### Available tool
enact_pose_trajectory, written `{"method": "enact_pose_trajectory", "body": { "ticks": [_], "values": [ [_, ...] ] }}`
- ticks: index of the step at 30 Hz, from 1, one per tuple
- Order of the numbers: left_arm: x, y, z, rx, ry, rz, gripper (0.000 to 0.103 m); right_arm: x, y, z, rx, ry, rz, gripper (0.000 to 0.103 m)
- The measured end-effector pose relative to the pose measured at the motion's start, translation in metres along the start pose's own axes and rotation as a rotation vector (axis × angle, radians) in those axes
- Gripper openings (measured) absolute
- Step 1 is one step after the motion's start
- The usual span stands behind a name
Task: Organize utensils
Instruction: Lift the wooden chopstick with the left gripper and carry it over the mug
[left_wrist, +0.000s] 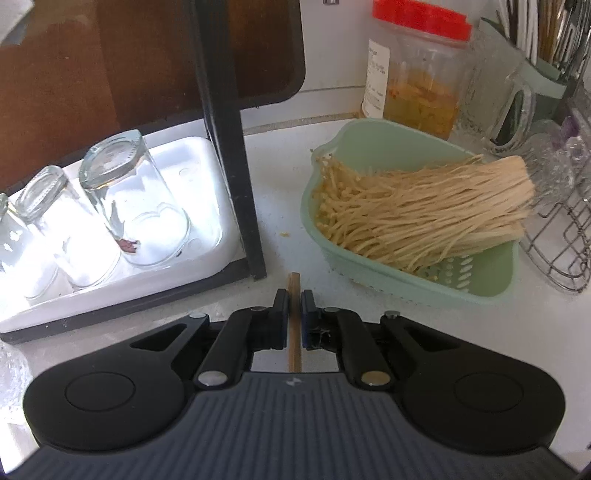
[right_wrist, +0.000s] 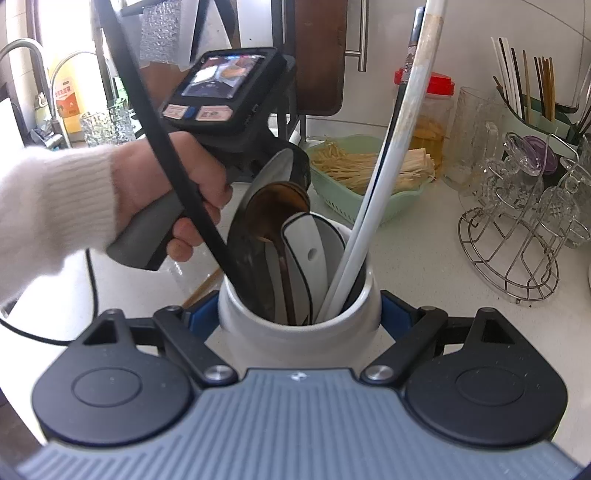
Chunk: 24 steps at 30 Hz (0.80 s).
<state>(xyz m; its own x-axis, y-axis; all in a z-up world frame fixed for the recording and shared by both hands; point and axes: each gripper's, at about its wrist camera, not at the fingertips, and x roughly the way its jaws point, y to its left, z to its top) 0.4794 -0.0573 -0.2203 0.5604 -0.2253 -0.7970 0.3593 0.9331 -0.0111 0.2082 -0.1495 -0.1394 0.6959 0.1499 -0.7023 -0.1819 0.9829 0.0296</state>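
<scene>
White counter (left_wrist: 280, 173) in a kitchen carries everything. One wooden chopstick (left_wrist: 294, 325) lies flat on it, and the left gripper (left_wrist: 294, 306) has its fingers nearly shut, pinched tight on the stick, likely so it can be lifted. The right gripper (right_wrist: 299, 306) has its fingers half open, pressed on both sides of a white utensil pot (right_wrist: 299, 332), probably to keep it from tipping. Inside the pot stand a brown ladle (right_wrist: 277, 210), a white spatula (right_wrist: 310, 251) and long handles. Close by sits a green basket (left_wrist: 476, 291) of mushrooms (left_wrist: 424, 214). Upside-down glasses (left_wrist: 136, 199) dry on a white tray (left_wrist: 207, 280). More chopsticks (right_wrist: 532, 85) stand in a far holder.
</scene>
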Motion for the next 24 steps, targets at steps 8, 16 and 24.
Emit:
{"method": "enact_pose_trajectory", "body": {
  "ticks": [8, 16, 24],
  "values": [
    [-0.046, 0.006, -0.006, -0.005, -0.035, -0.038, 0.007, 0.002, 0.001, 0.001, 0.007, 0.002, -0.009, 0.091],
    [-0.098, 0.014, -0.018, -0.023, -0.054, -0.043, 0.007, 0.003, 0.002, 0.000, 0.013, -0.005, -0.015, 0.091],
    [-0.145, 0.025, -0.024, -0.046, -0.087, -0.041, 0.007, 0.002, 0.001, 0.001, 0.022, -0.004, -0.017, 0.091]
  ]
}}
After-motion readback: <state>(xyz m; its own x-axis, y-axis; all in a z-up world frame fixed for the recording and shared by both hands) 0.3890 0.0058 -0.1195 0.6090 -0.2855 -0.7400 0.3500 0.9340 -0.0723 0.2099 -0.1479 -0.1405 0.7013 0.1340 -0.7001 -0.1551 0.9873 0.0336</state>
